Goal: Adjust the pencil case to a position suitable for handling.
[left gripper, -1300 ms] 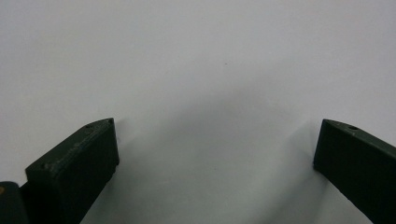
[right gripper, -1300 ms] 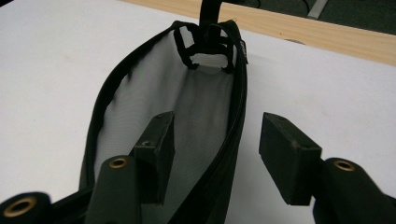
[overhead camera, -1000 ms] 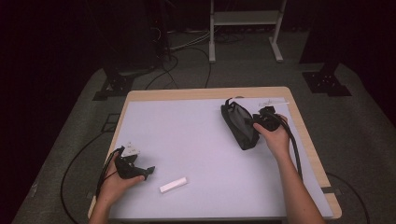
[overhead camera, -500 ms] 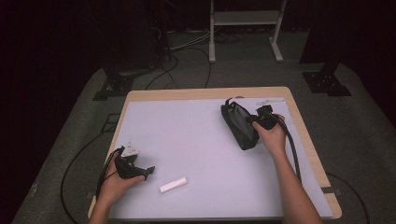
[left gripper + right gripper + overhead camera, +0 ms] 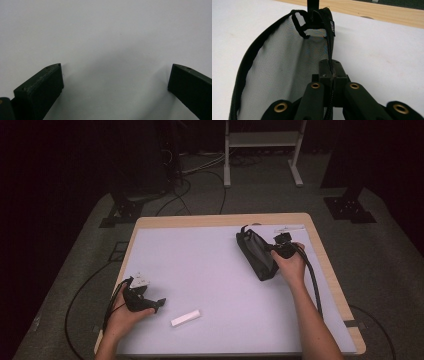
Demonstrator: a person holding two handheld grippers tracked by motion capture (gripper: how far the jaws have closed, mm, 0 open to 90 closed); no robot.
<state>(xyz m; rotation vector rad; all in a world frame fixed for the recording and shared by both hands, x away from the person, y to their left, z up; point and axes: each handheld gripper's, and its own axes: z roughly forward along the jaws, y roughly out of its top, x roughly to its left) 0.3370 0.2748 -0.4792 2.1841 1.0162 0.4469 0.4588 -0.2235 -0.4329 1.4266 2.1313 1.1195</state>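
Your right gripper (image 5: 331,71) has its fingers clenched on the zipper edge of the black mesh pouch (image 5: 256,252), which lies on the white mat toward the desk's (image 5: 200,221) far right corner, its long side running from the far edge back toward you. The pouch looks light and limp: the mesh panel (image 5: 284,75) bows and sags away from the pinched seam, so expect it to fold and swing if you lift from this one point. The zipper tape and the bound black rim are likely the firmest places to take hold, and the small loop (image 5: 299,23) at the far end offers a second one; the open mesh itself is likely to snag or stretch. Your left gripper (image 5: 142,301) rests near the desk's near left corner with its fingers released wide over bare mat. Just beside it, toward the near edge, lies a small white stick (image 5: 185,318), untouched; it looks rigid and light, easiest taken across its narrow width.
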